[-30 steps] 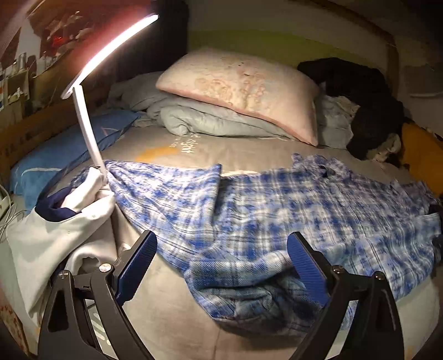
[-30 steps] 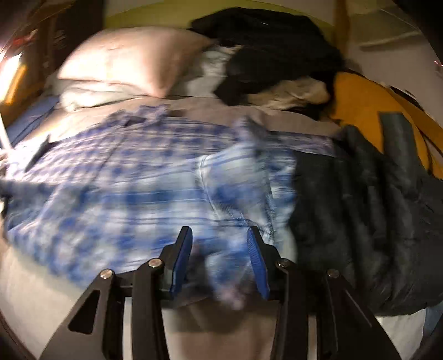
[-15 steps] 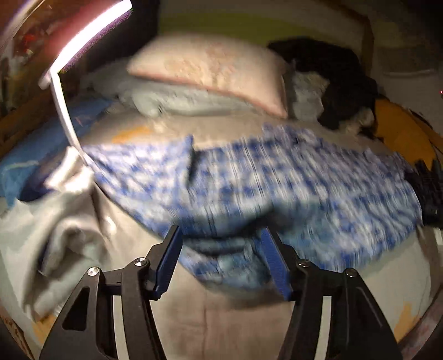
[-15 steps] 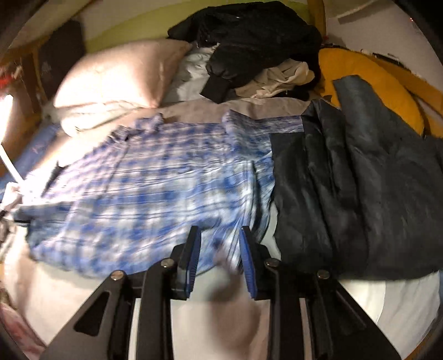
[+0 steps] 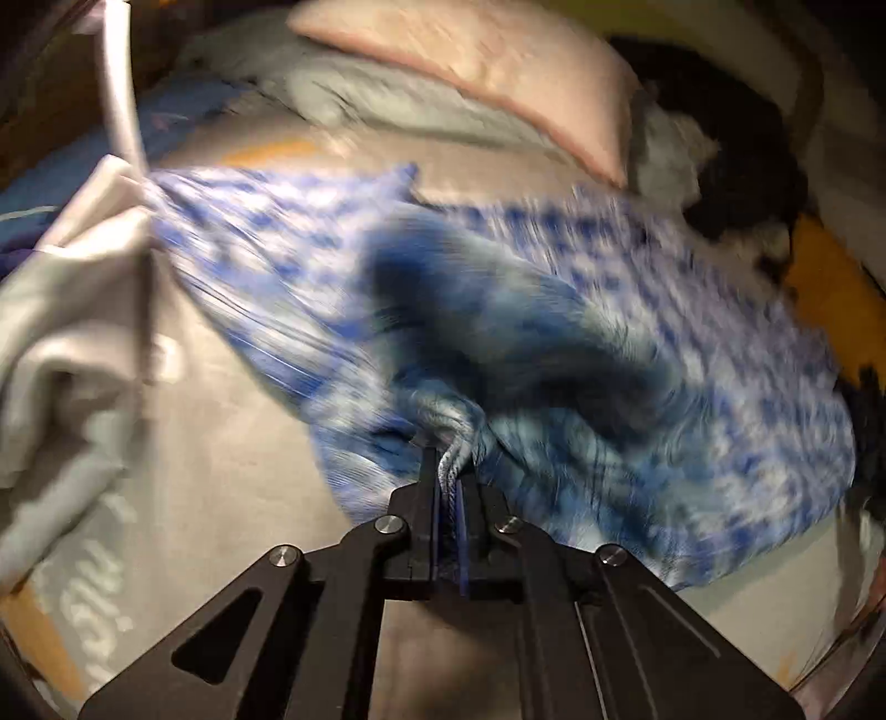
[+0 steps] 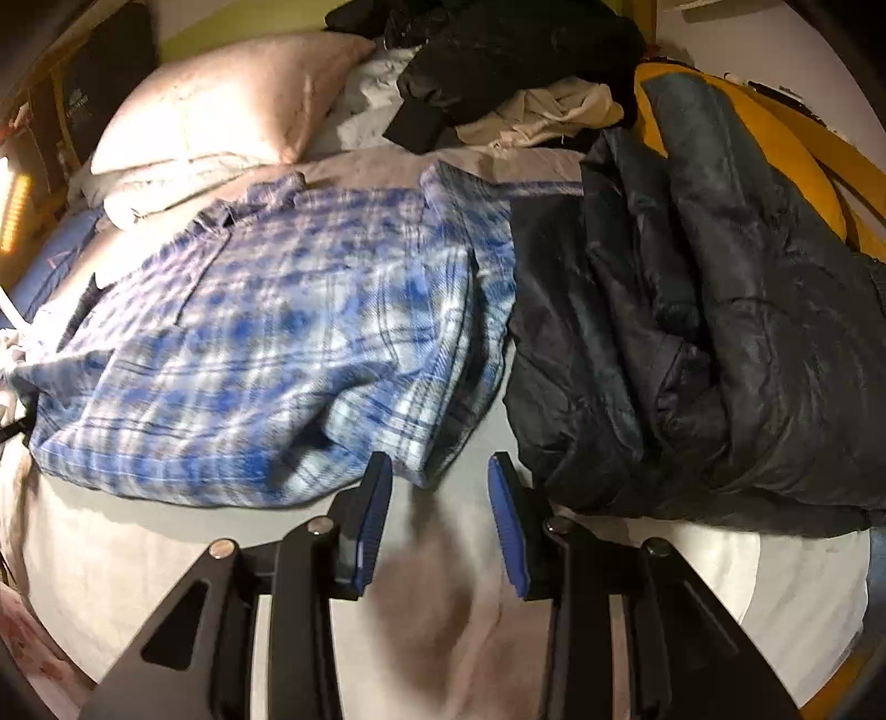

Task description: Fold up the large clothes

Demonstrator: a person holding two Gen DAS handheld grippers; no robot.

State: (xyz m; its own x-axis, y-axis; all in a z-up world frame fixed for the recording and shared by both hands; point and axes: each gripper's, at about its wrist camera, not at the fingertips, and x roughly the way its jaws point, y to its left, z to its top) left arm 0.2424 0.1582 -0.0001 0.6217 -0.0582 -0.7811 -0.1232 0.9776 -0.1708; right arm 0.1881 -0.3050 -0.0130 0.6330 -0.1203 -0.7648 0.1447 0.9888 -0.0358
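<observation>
L wrist view: left gripper (image 5: 451, 471) has its jaws pressed together on a bunched fold of the plaid shirt (image 5: 554, 332); the jaws have just closed, cloth between the pads. Frame is heavily motion-blurred, so the shirt's pattern and outline are smeared. Only this view shows the white garment (image 5: 72, 310) at the shirt's left edge and the white lamp stem (image 5: 119, 88), cut off at top.

R wrist view: sharper. Right gripper (image 6: 437, 520) jaws stand partly apart, having just widened a little, nothing between the pads; the shirt's (image 6: 266, 343) near corner lies just ahead of the left pad. Only this view shows the dark padded jacket (image 6: 692, 332) lying against the shirt's right edge, and the yellow item (image 6: 775, 138) behind it.

Both views: pink pillow (image 6: 221, 105) and black clothes pile (image 6: 498, 50) at the head end.

Hidden/unclear: shirt's left end in R view runs to the frame edge; left gripper not seen there.

Open room: bare bedsheet (image 6: 166, 554) along the near edge, in front of shirt & jacket.
</observation>
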